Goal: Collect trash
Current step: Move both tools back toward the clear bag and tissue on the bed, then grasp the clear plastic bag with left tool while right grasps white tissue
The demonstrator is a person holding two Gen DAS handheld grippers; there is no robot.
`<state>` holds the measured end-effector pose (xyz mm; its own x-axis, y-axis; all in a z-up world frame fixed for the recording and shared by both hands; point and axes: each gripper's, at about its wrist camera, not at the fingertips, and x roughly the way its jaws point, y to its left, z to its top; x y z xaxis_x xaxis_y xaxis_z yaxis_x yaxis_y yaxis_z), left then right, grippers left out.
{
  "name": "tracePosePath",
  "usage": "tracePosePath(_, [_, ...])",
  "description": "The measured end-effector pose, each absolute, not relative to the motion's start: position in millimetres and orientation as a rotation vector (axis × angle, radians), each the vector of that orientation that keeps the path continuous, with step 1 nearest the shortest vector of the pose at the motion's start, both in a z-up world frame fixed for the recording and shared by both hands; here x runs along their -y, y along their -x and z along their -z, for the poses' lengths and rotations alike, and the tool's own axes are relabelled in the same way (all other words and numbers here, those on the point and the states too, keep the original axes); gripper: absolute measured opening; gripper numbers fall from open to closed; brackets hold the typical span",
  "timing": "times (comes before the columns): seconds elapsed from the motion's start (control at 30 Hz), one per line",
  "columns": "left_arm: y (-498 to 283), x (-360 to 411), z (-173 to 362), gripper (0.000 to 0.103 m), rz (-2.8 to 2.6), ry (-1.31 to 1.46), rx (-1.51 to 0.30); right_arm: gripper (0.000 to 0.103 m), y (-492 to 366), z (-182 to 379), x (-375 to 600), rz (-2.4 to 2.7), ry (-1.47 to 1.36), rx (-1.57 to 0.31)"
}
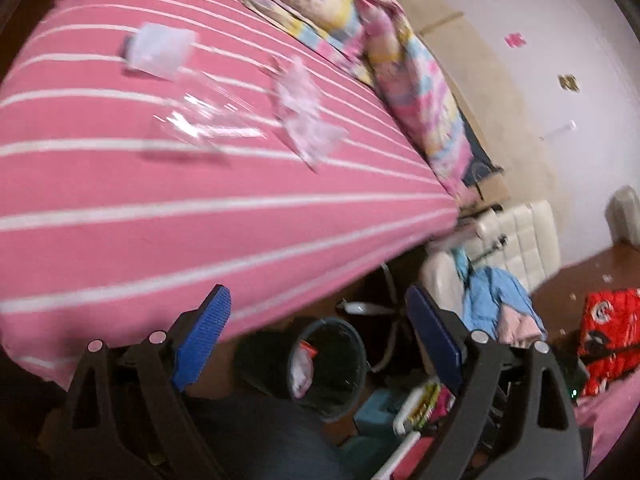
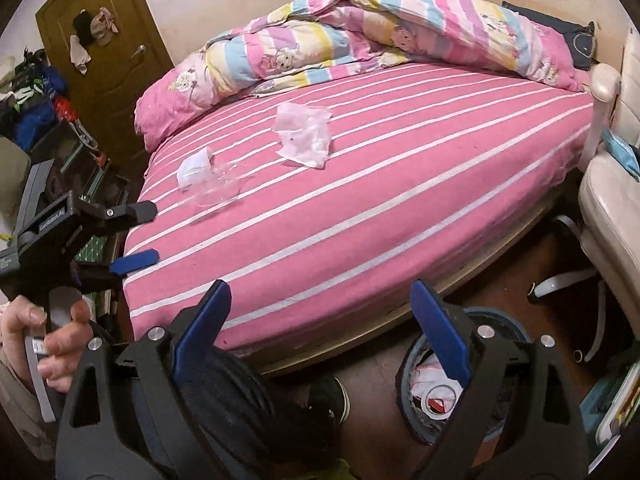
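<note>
Two pieces of trash on the pink striped bed (image 2: 360, 208): a clear plastic cup (image 2: 216, 188) lying on its side with a white paper label, print on it too blurred to read, and a crumpled clear plastic bag (image 2: 306, 136) a little farther toward the rolled cartoon-print quilt (image 2: 360, 36). Same two in the left wrist view, motion-blurred: cup (image 1: 192, 116) to the left, bag (image 1: 306, 116) to the right, well apart from each other. On the floor just beside the foot of the bed, a dark trash bin (image 1: 332, 364) with white and red scraps inside; from the right wrist view, the bin (image 2: 408, 364) partly hidden behind a blue finger, a roll of tape visible among the contents. Left gripper (image 2: 136, 236) held out over the near left corner of the bed, jaws spread wide, nothing between them; faint white lettering on its black body, not legible. In its own camera, the left gripper (image 1: 320, 332) equally wide and empty. Right gripper (image 2: 320, 320) wide and empty too, hanging above the bed edge and the bin. Left hand (image 2: 44, 340) wrapped around the grey handle. White chair (image 2: 608, 200) to the right, brown door (image 2: 104, 60) at the back left.
</note>
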<state>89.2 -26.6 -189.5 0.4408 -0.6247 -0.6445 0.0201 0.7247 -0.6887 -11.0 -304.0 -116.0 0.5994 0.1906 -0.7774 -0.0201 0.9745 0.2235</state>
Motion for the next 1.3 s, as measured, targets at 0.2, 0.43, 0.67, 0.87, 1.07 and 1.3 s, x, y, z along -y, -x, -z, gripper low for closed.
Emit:
tracePosePath(0.2, [-124.6, -21.7, 196.3, 0.087, 0.346, 0.687, -1.015, 0.090, -13.2, 127.1, 287.6, -0.127, -0.169, -0.966])
tracePosePath(0.43, [-173.8, -47.9, 211.7, 0.087, 0.284, 0.682, -1.037, 0.090, -51.7, 137.6, 278.2, -0.130, -0.149, -0.987])
tracePosePath(0.67, [-215.8, -49.7, 238.1, 0.087, 0.289, 0.703, -1.058, 0.090, -95.3, 148.4, 270.8, -0.134, -0.127, -0.996])
tracePosePath(0.87, [-239.4, -35.2, 255.9, 0.083, 0.344, 0.709, -1.057, 0.090, -138.7, 161.2, 262.2, -0.121, -0.099, -0.998])
tracePosePath(1.07, [-253.9, -19.5, 274.4, 0.061, 0.398, 0.682, -1.086, 0.090, -184.0, 176.9, 257.5, -0.108, -0.088, -0.982])
tracePosePath(1.3, [-270.9, -13.7, 282.2, 0.047, 0.411, 0.682, -1.074, 0.090, -225.0, 196.0, 247.6, -0.110, -0.077, -0.985])
